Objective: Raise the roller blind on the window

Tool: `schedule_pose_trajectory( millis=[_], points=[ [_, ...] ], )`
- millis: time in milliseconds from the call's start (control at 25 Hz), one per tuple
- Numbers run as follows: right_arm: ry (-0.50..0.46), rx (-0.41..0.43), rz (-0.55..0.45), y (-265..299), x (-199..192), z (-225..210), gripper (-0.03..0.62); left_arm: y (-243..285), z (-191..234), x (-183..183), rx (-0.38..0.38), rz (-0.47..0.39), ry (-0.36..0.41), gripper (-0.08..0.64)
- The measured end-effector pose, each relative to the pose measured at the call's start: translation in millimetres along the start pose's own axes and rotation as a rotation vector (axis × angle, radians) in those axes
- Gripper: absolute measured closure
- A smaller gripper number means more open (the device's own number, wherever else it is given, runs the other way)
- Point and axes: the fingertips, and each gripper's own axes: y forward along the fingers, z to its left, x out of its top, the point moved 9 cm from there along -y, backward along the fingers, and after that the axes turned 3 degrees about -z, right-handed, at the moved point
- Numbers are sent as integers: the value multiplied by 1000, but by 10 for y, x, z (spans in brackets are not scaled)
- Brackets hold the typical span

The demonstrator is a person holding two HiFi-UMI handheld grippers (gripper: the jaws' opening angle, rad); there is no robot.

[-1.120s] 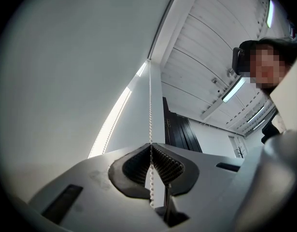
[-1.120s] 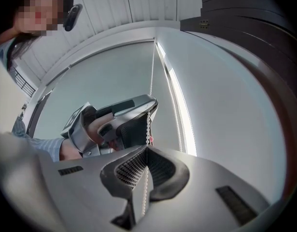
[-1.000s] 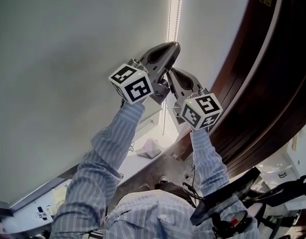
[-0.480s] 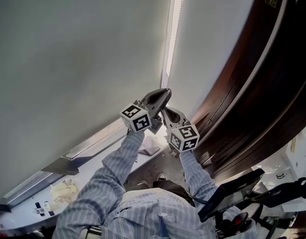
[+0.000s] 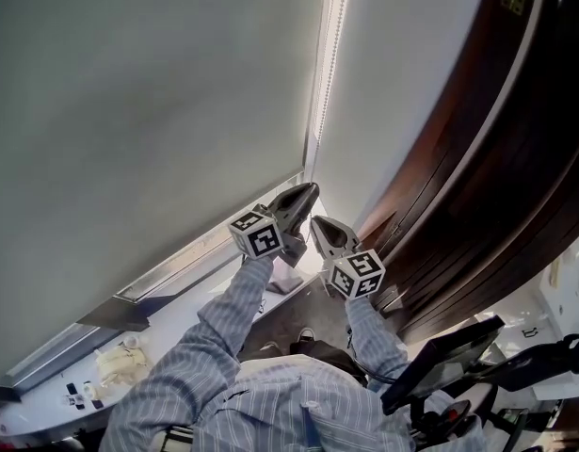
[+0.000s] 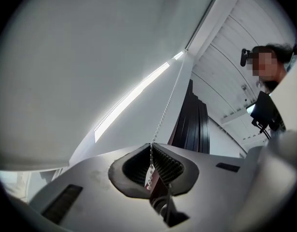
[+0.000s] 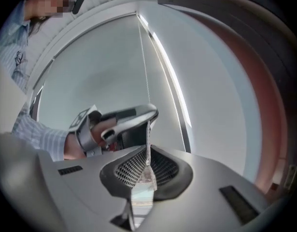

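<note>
The pale grey roller blind (image 5: 129,111) fills the left of the head view. Its white bead chain (image 5: 325,64) hangs down the blind's right edge. Low on the chain, my left gripper (image 5: 311,189) is shut on the beads, and my right gripper (image 5: 317,224) is shut on the chain just below it. In the left gripper view the chain (image 6: 165,110) runs up from my shut left gripper (image 6: 151,146). In the right gripper view the chain (image 7: 147,134) and a clear connector piece are pinched in my right gripper (image 7: 148,151), with the left gripper (image 7: 152,114) right above.
A dark wooden panel (image 5: 477,177) stands to the right of the window. Below the blind runs a white sill (image 5: 195,299) with a crumpled cloth (image 5: 287,277) and small items (image 5: 110,365). Black equipment (image 5: 458,365) sits at the lower right.
Both grippers have come down together, still shut on the chain, one above the other. A bright strip of window now shows under the blind's bottom edge.
</note>
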Motion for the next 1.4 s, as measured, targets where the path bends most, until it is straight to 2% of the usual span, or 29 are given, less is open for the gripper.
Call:
schedule_pose_trajectory(
  millis=[120, 240, 360, 480, 680, 720, 760, 840, 920, 1000, 1040, 1080, 1200, 1280, 1400],
  points=[
    [-13, 18, -75, -123, 477, -53, 574, -8, -14, 77, 1, 22, 69, 548],
    [-136, 72, -131, -21, 1242, 2, 482, -21, 60, 78, 15, 11, 56, 548],
    [-248, 143, -205, 183, 1992, 135, 463, 19, 78, 64, -2, 24, 58, 548],
    [-273, 158, -277, 361, 2520, 192, 463, 48, 65, 22, -12, 31, 59, 548],
    [-292, 125, -310, 562, 2926, 147, 465, 63, 16, -37, -19, 44, 40, 548],
    [-283, 128, -318, 570, 2965, 146, 492, 60, 19, -34, -20, 43, 39, 548],
    [-272, 129, -325, 570, 2986, 147, 565, 51, 23, -31, -19, 42, 38, 548],
    [-254, 125, -331, 572, 2996, 138, 581, 39, 38, -19, -24, 45, 33, 548],
    [-264, 108, -328, 585, 3010, 116, 584, 47, 38, 3, -52, 82, 35, 548],
    [-317, 72, -315, 592, 3032, 99, 586, 43, -9, 70, -91, 149, 81, 548],
    [-343, 55, -310, 588, 3038, 91, 586, 24, -60, 158, -101, 155, 123, 543],
    [-356, 44, -307, 578, 3037, 80, 586, -5, -137, 301, -104, 123, 174, 520],
    [-319, 43, -317, 537, 3022, 27, 586, 13, -508, 999, -106, -71, 363, 506],
    [-300, 47, -327, 531, 3019, 5, 586, 224, -769, 1515, -135, -132, 472, 506],
    [-291, 65, -332, 557, 3022, 15, 586, 734, -1034, 2166, -201, -158, 523, 506]
  ],
)
